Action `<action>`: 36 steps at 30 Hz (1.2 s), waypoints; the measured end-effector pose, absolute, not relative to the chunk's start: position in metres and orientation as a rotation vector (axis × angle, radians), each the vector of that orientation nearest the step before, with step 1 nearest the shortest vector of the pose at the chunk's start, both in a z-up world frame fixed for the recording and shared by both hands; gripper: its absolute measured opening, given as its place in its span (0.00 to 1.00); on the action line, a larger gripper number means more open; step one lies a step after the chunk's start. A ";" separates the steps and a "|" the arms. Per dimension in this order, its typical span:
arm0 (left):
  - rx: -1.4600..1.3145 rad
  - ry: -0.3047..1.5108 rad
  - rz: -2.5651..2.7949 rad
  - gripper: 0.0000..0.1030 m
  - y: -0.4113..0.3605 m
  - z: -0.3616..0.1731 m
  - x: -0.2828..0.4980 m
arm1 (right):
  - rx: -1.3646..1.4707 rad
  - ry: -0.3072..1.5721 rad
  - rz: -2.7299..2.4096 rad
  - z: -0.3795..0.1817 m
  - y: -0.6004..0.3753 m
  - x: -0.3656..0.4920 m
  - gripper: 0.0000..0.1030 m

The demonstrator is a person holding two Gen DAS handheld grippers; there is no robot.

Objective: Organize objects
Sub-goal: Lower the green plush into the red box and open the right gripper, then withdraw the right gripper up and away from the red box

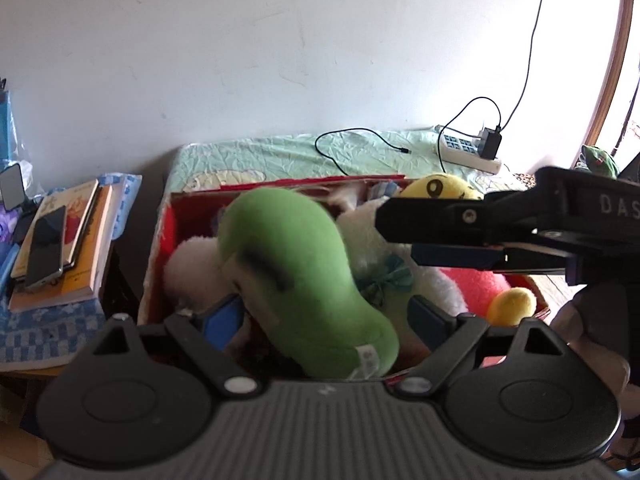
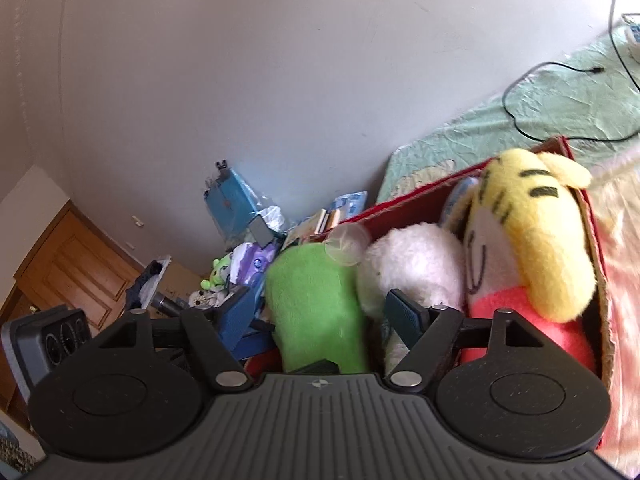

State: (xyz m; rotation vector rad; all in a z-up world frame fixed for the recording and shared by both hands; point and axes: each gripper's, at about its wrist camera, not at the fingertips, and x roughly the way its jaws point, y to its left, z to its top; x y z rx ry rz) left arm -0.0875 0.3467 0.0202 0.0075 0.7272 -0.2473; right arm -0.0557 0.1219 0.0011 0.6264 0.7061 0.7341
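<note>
The left gripper [image 1: 324, 316] stands spread around a fuzzy green plush toy [image 1: 304, 276], apparently settling it into the red cardboard box [image 1: 160, 240]. The right gripper [image 2: 320, 312] is spread too, flanking the toy.

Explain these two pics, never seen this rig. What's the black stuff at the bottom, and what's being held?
No robot arm here: a person carries handheld tongs in each hand, with a fisheye camera on each looking along its fingers. The black discs and ribbed plate at the bottom are the tool's own body. In the left view, the open left tongs straddle a green plush over a red box full of soft toys; the right tongs cross in from the side. In the right view, the right tongs are also open around that green plush, beside a white plush and a yellow striped plush. A firm grip isn't visible.
</note>
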 end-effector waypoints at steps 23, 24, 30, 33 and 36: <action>-0.003 0.802 -0.235 0.90 0.320 0.021 -0.106 | 0.512 0.673 0.606 0.010 0.113 -0.090 0.67; -0.003 0.811 -0.235 0.90 0.317 0.021 -0.108 | 0.507 0.668 0.593 0.011 0.112 -0.093 0.68; 0.025 0.842 -0.235 0.91 0.296 0.019 -0.126 | 0.483 0.661 0.525 0.014 0.103 -0.110 0.67; 0.049 0.846 -0.222 0.91 0.287 0.018 -0.134 | 0.454 0.654 0.494 0.018 0.100 -0.120 0.66; 0.063 0.860 -0.209 0.92 0.281 0.019 -0.137 | 0.409 0.630 0.442 0.023 0.098 -0.131 0.66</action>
